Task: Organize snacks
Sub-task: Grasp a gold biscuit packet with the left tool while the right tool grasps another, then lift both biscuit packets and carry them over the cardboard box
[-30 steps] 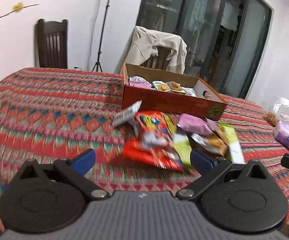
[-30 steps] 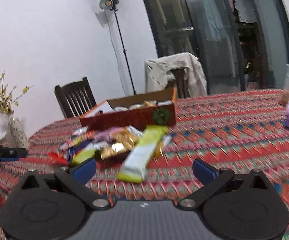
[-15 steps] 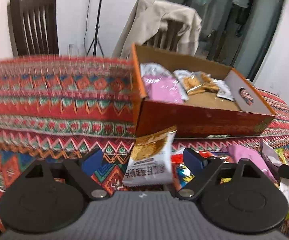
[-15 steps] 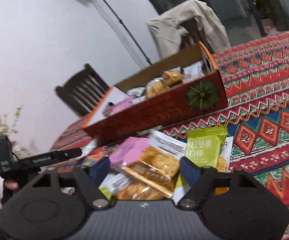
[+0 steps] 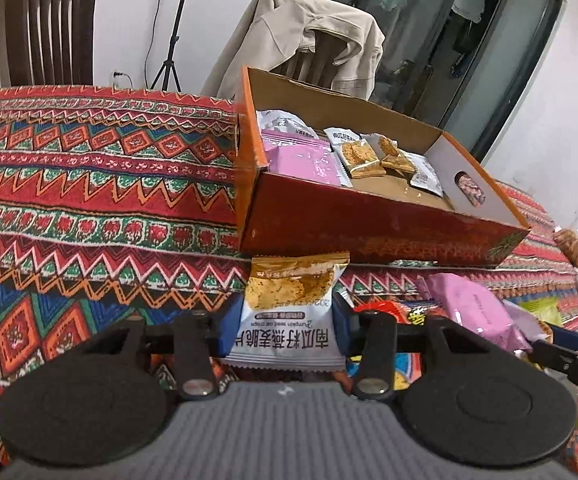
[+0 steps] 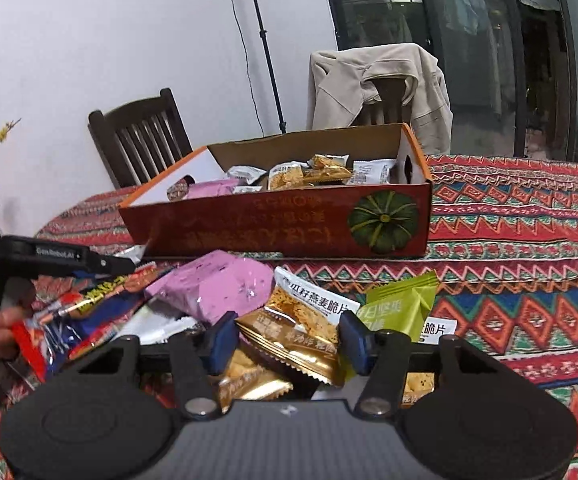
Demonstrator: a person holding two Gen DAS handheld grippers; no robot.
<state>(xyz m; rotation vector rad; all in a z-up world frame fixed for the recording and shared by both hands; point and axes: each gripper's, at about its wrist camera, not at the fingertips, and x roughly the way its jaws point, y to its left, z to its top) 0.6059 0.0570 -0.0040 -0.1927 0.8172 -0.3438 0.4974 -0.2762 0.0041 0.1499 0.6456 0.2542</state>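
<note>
Left gripper [image 5: 287, 330] clamps oat crisp packet [image 5: 289, 312] below box [image 5: 369, 236]; right gripper [image 6: 289, 336] straddles gold packet [image 6: 293, 342], grip unclear.

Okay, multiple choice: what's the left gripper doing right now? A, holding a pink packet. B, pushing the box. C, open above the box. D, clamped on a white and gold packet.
D: the left gripper has its blue pads pressed on both sides of the white and gold packet, short of the box.
</note>
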